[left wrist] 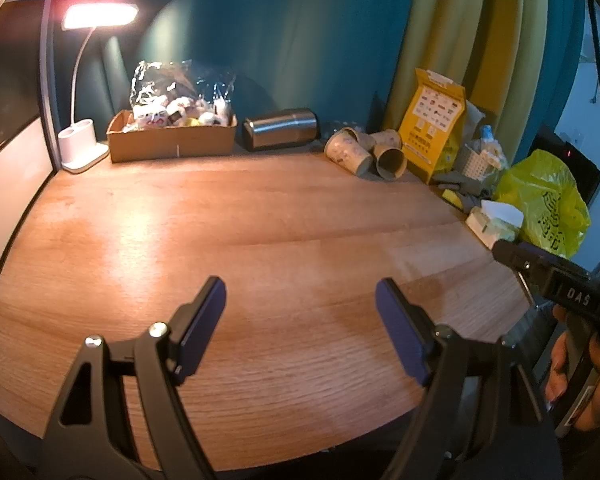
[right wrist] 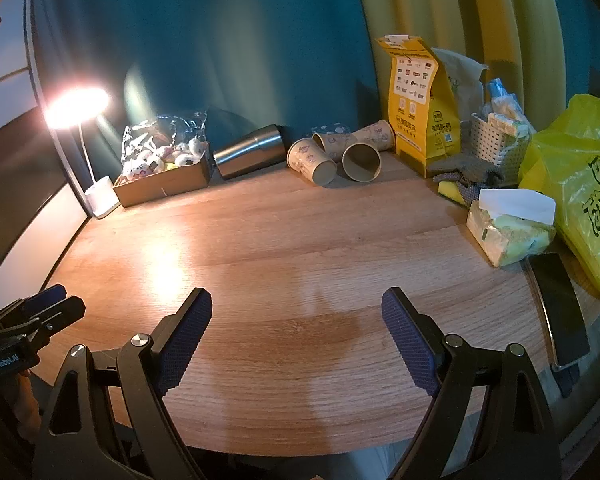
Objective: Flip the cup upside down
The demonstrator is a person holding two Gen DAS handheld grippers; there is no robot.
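Observation:
Several paper cups (right wrist: 312, 160) lie on their sides at the back of the wooden table (right wrist: 280, 272), one with its mouth toward me (right wrist: 362, 162). They also show in the left wrist view (left wrist: 348, 154). A steel tumbler (right wrist: 250, 156) lies on its side left of them; it also shows in the left wrist view (left wrist: 280, 128). My left gripper (left wrist: 300, 312) is open and empty over the table's near part. My right gripper (right wrist: 298, 320) is open and empty, also near the front edge, far from the cups.
A cardboard box of packets (right wrist: 164, 180) and a lit desk lamp (right wrist: 100, 196) stand at back left. A yellow paper bag (right wrist: 418, 108), white basket (right wrist: 496, 140), tissue pack (right wrist: 508, 228), yellow plastic bag (right wrist: 584, 192) and a phone (right wrist: 560, 308) crowd the right side.

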